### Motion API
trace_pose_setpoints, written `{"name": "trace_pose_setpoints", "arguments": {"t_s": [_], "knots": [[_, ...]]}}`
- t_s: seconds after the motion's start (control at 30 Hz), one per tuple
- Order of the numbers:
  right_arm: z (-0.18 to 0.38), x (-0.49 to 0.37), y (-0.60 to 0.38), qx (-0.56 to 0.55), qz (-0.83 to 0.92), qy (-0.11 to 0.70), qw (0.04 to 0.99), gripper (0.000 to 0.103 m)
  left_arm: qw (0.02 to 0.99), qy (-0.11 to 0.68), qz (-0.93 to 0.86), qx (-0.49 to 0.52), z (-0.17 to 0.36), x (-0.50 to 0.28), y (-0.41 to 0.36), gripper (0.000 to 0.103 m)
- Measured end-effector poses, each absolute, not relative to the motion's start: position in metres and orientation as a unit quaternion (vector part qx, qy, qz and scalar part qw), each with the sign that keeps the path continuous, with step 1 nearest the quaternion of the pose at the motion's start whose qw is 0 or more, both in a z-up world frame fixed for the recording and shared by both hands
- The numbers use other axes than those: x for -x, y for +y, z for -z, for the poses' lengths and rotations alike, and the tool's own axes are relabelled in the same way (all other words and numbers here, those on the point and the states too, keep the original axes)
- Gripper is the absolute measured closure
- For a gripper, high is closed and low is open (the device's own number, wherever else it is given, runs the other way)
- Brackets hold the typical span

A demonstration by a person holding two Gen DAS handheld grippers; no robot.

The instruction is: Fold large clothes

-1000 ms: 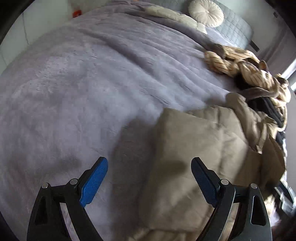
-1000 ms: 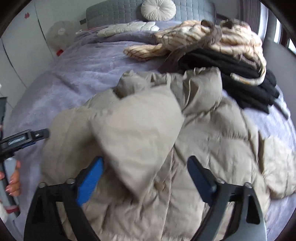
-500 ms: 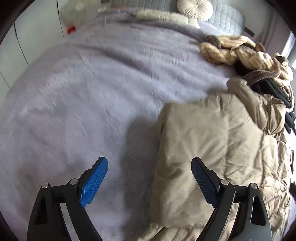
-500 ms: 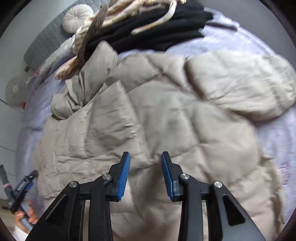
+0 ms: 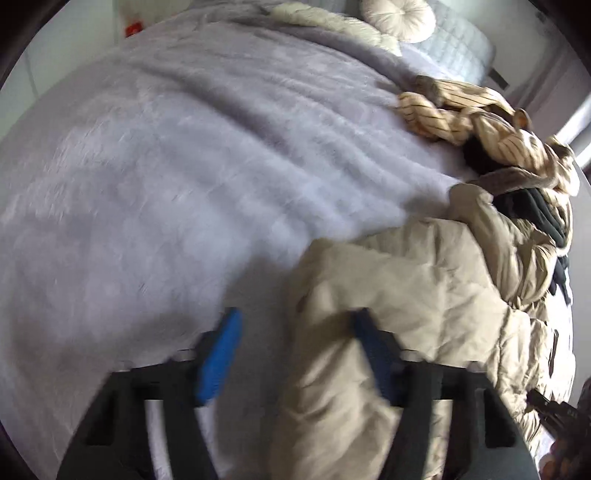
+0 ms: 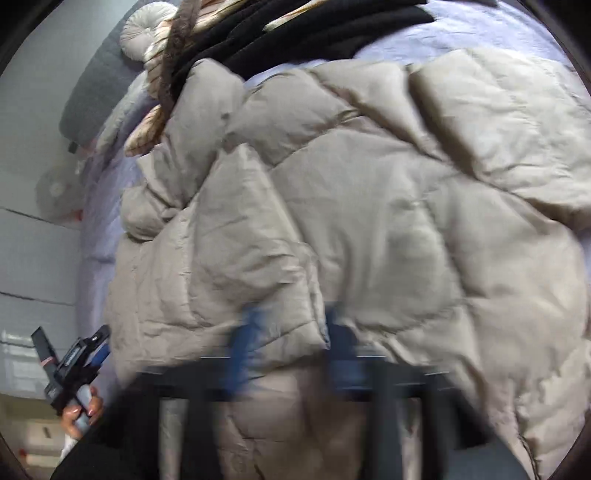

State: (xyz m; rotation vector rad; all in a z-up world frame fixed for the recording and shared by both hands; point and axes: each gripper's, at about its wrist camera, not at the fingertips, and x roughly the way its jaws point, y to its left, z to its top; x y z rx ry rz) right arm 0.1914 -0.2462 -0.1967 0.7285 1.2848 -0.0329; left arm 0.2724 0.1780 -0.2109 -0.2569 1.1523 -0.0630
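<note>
A beige puffer jacket (image 6: 369, 206) lies spread on the purple bed; it also shows in the left wrist view (image 5: 413, 295), its left part folded over. My left gripper (image 5: 295, 354) is partly closed around the jacket's left edge, blurred, with fabric between the blue fingers (image 5: 219, 362). My right gripper (image 6: 291, 354) is blurred and narrowed on a fold of the jacket's hem, fabric bunched between the fingers (image 6: 245, 350). The left gripper shows in the right wrist view (image 6: 74, 365), held in a hand.
A purple fleece blanket (image 5: 166, 166) covers the bed. A striped cream garment (image 5: 480, 118) and black clothes (image 6: 295, 33) are piled beyond the jacket. A round cream cushion (image 5: 399, 16) and grey headboard (image 6: 96, 92) stand at the bed's head.
My left gripper's fingers have narrowed from wide open around the jacket's edge. My right gripper narrowed earlier and now grips the hem fold, pulling it nearer. Both views are motion-blurred.
</note>
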Motion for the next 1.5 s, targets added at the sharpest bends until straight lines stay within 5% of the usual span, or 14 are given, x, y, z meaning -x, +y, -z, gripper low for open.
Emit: {"name": "trace_pose_setpoints", "arguments": {"t_s": [0.03, 0.2, 0.47, 0.67, 1.1, 1.13, 1.17, 1.2, 1.5], "knots": [[0.194, -0.195, -0.243, -0.313, 0.016, 0.584, 0.749, 0.095, 0.832, 0.543, 0.035, 0.11, 0.21, -0.274, 0.172, 0.072], [0.188, -0.202, -0.234, -0.176, 0.047, 0.584, 0.791, 0.095, 0.84, 0.538, 0.04, 0.059, 0.22, -0.274, 0.137, 0.073], [0.214, -0.206, -0.243, -0.198, 0.046, 0.589, 0.782, 0.095, 0.85, 0.526, 0.017, 0.0, 0.236, -0.272, 0.115, 0.073], [0.181, -0.175, -0.263, -0.198, 0.064, 0.584, 0.784, 0.069, 0.856, 0.516, 0.011, 0.005, 0.196, -0.252, 0.132, 0.073], [0.149, -0.074, -0.319, -0.271, 0.074, 0.578, 0.766, 0.046, 0.822, 0.564, 0.076, 0.009, 0.167, -0.162, 0.05, 0.072], [0.15, -0.073, -0.32, -0.278, 0.073, 0.577, 0.764, 0.043, 0.817, 0.571, 0.084, 0.008, 0.169, -0.155, 0.035, 0.056], [0.149, -0.069, -0.324, -0.285, 0.072, 0.576, 0.763, 0.04, 0.814, 0.574, 0.088, 0.008, 0.17, -0.149, 0.022, 0.022], [0.147, -0.063, -0.331, -0.293, 0.07, 0.573, 0.762, 0.04, 0.817, 0.569, 0.088, 0.008, 0.169, -0.144, 0.014, 0.014], [0.147, -0.03, -0.381, -0.333, 0.078, 0.559, 0.755, 0.026, 0.804, 0.579, 0.136, -0.014, 0.164, -0.115, -0.069, 0.014]]}}
